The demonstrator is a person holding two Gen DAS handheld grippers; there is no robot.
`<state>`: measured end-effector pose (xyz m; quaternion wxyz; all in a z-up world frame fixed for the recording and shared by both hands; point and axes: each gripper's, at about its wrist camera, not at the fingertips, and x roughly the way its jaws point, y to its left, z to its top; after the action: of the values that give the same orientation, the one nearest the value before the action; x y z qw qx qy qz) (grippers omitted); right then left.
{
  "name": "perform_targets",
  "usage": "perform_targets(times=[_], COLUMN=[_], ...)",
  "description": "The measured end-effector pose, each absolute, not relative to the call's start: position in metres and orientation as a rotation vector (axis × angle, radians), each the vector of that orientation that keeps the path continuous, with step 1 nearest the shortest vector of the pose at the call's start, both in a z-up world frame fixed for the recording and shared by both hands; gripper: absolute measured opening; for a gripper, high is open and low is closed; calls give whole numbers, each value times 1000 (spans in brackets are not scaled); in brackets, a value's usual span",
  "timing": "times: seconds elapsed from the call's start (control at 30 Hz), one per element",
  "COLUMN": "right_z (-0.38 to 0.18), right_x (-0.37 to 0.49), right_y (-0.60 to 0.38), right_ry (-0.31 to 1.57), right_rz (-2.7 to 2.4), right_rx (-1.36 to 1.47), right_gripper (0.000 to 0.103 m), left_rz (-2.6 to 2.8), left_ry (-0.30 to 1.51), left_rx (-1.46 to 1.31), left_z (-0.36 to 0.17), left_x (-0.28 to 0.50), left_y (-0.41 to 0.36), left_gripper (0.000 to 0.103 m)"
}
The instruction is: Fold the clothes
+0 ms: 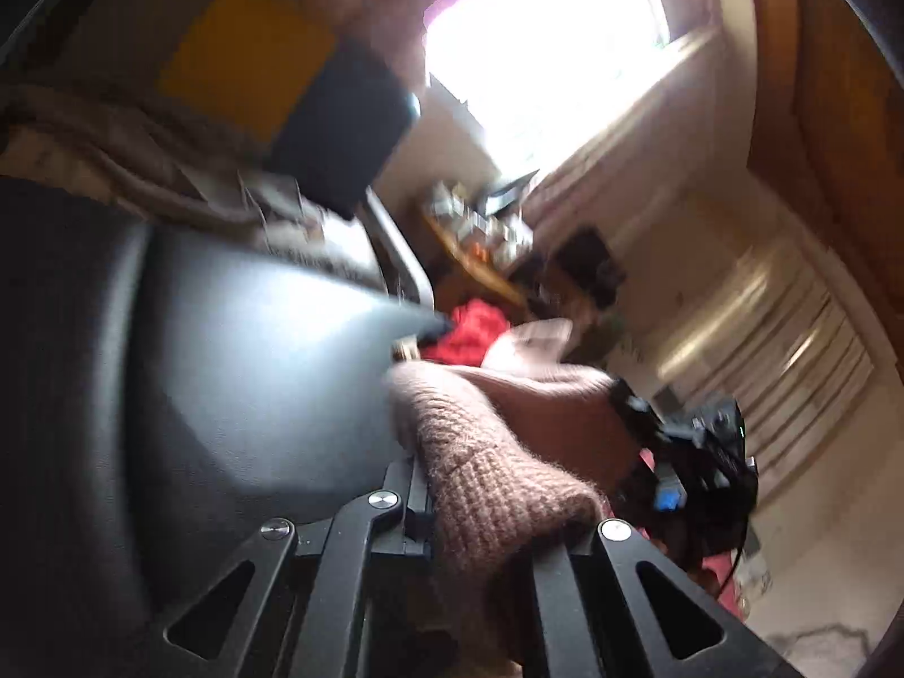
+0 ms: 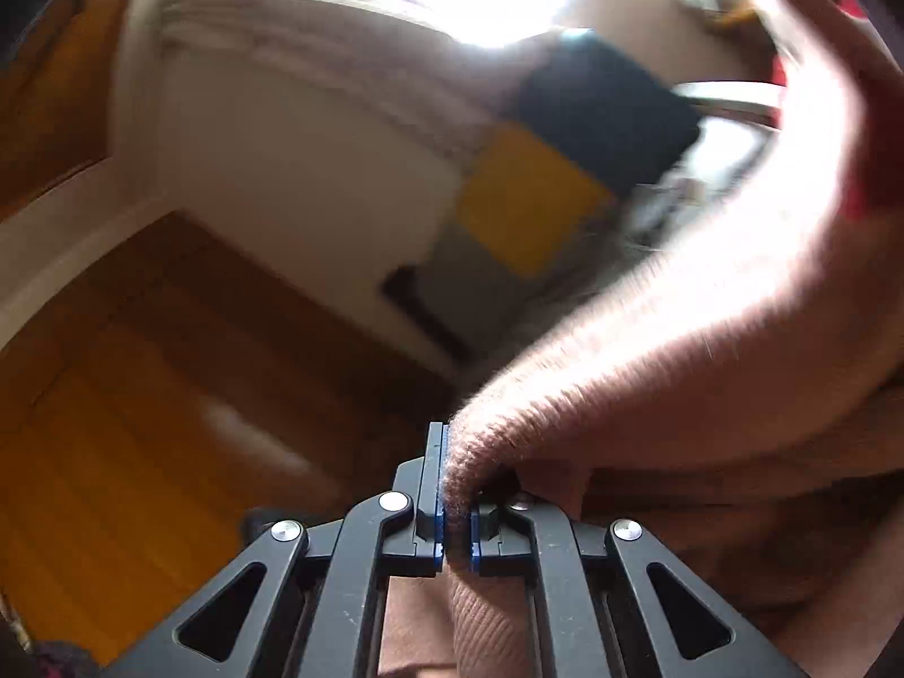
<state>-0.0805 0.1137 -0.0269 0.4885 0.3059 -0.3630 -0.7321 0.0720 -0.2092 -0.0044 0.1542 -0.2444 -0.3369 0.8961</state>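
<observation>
1. The right gripper [image 2: 456, 514] has its two black fingers [image 2: 426, 486] squeezed together on a fold of the fuzzy pink-brown sweater [image 2: 678, 339].
2. In the right wrist view the sweater goes up and away to the right from that pinch, like a thick soft rope, and more of it hangs below the fingers.
3. The left gripper [image 1: 480, 508] is pinched on the same sweater [image 1: 497, 474] too (the knit covers the finger tips, so only the black arms show).
4. In the left wrist view the sweater bunches over the gripper and stretches across to the right gripper [image 1: 678, 452], which sits just to the right and holds the other end.
5. So the sweater hangs in the air between the two grippers.
6. A big dark grey chair back [image 1: 226, 367] fills the left side of the left wrist view, close beside the sweater.
7. Something red [image 1: 469, 327] lies behind the sweater, farther off.
8. A yellow square [image 1: 243, 56] and a dark blue block [image 1: 344, 141] sit up high on the left.
9. A bright window [image 1: 542, 45] shines at the top.
10. The right wrist view shows a wooden floor [image 2: 141, 395] on the left (all a bit blurry).
</observation>
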Motion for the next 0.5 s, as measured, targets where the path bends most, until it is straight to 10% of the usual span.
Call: perform_targets(times=[0.5], right_z=[146], right_x=[61], right_y=[14], right_ry=[-712], right_rz=[-1557], right_rx=[282], right_gripper=[6], left_rz=[2802], left_ry=[-870], left_rx=[25], left_z=[167], left_x=[263], left_y=[-334], left_gripper=[4])
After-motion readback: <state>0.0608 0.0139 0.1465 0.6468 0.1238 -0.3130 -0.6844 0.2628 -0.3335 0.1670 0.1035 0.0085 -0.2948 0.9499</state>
